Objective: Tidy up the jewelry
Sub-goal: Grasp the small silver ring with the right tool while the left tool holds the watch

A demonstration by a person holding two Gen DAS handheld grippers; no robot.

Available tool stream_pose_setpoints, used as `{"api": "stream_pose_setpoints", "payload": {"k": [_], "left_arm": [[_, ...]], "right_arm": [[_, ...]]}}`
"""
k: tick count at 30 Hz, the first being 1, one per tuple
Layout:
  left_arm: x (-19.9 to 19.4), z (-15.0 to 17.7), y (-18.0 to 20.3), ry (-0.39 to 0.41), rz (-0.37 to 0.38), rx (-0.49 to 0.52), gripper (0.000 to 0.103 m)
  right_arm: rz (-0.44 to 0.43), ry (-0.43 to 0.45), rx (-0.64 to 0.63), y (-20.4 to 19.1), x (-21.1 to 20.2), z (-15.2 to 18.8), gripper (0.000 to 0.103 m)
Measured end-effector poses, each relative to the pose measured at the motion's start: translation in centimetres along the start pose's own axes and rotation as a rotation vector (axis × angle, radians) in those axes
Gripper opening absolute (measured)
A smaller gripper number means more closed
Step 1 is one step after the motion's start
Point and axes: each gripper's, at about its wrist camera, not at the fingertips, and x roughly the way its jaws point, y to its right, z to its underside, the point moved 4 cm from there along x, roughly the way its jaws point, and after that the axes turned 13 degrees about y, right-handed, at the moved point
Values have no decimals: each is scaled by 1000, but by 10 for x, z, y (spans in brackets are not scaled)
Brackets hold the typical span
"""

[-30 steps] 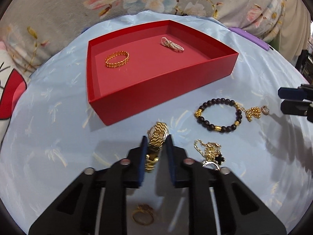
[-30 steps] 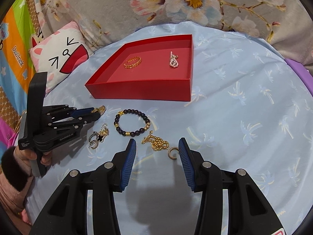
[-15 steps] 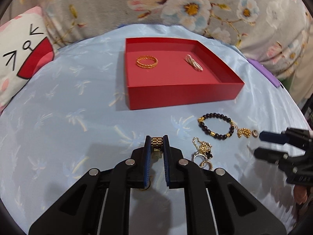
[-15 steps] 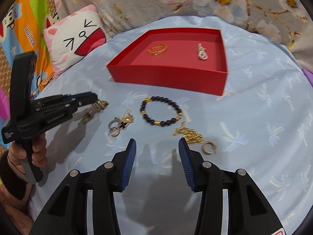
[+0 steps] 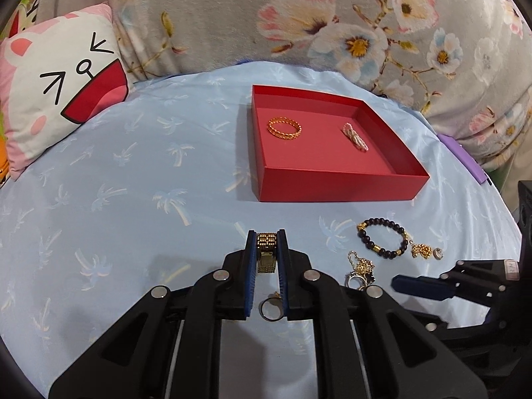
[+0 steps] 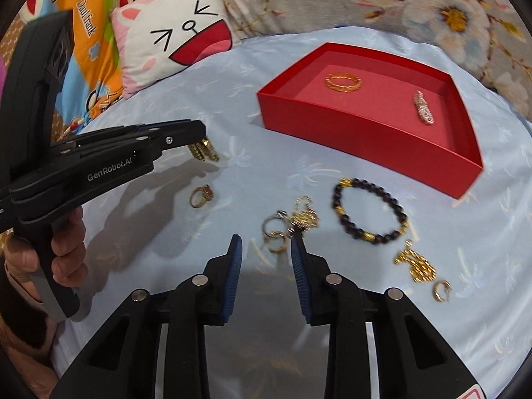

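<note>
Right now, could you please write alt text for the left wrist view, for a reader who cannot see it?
The left gripper is shut on a gold link bracelet above a pale blue cloth. Beyond it, a red tray holds a gold bangle and a pearl piece; more jewelry lies loose at right.

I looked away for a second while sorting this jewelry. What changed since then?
The left gripper, shut on the gold link bracelet, lifted it off the cloth. The right gripper swung from the gold chain to the ring cluster, its jaws closing, nothing gripped. The red tray and beaded bracelet stayed.
</note>
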Motion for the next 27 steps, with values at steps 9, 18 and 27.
{"api": "stream_pose_setpoints", "payload": {"k": [9, 18, 27], "left_arm": [[0, 1, -11, 2, -4, -28, 11], [2, 3, -12, -8, 0, -39, 11], [3, 4, -14, -10, -2, -42, 11]], "right_arm": [[44, -42, -2, 4, 25, -1, 23], [50, -33, -31, 1, 34, -6, 22], [53, -22, -54, -2, 33, -5, 3]]}}
